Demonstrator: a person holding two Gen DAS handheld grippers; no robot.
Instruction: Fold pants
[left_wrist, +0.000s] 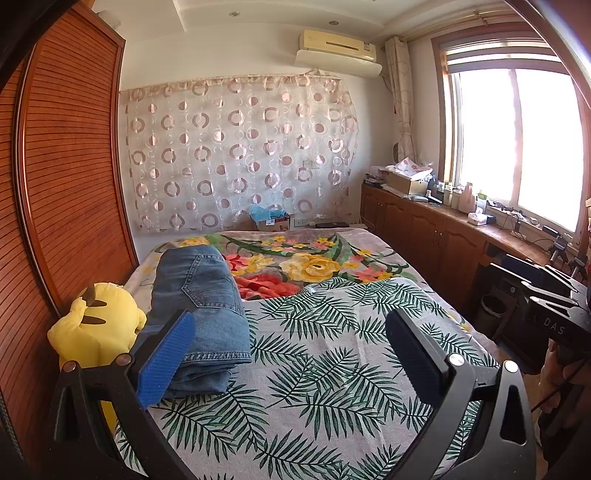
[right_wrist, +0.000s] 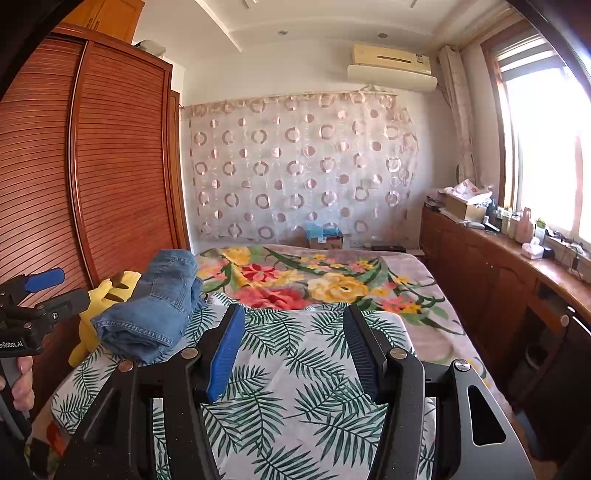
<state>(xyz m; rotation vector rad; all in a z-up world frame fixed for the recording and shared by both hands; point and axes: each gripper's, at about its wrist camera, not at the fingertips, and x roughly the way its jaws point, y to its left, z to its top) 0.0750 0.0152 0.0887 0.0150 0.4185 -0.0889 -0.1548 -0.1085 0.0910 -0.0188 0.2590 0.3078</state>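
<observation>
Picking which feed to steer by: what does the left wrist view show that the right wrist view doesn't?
Only the left wrist view: the waste bin by the cabinets, and the right hand-held gripper from the side, at its right edge.

Only the right wrist view: the left hand-held gripper from the side, at its left edge, with the hand on its handle.

Both: the folded jeans lying on the leaf-print sheet beside the yellow plush toy, and open jaws holding nothing.

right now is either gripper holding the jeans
No, the folded jeans lie free on the palm-leaf sheet beside the yellow plush toy, and both the left gripper and right gripper are open.
</observation>
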